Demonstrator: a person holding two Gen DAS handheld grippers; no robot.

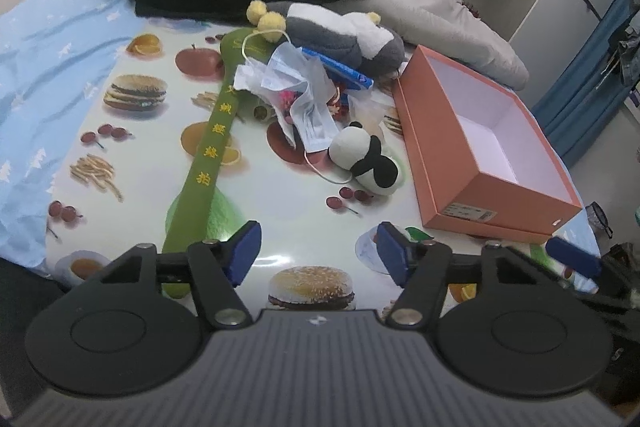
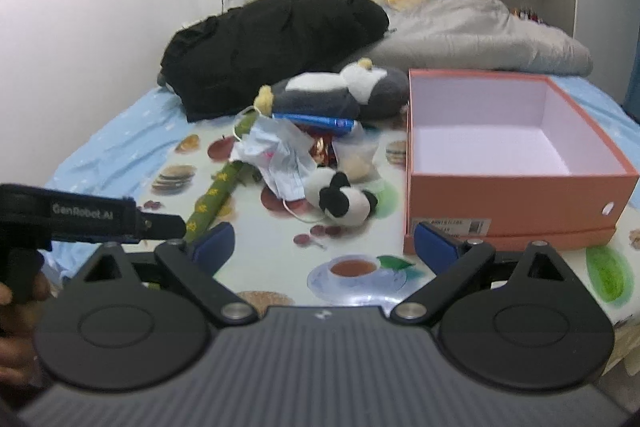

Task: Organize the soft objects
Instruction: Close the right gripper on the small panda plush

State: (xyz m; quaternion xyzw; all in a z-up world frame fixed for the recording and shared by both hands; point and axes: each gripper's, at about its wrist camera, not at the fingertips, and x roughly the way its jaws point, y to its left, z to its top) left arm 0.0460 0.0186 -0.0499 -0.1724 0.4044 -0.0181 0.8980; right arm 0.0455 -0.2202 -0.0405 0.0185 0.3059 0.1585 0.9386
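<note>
Hovering low in frame, left gripper (image 1: 316,255) and right gripper (image 2: 324,247) gape empty; panda plush (image 1: 366,163) lies center, seemingly touching a face mask (image 1: 308,107).

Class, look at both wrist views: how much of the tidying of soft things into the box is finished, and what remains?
Done: nothing yet; the orange box is empty. In hand: nothing; the left gripper and right gripper are both open above the mat. Left: the panda plush, grey plush, green plush stick and face masks lie in the pile beside the box.
</note>
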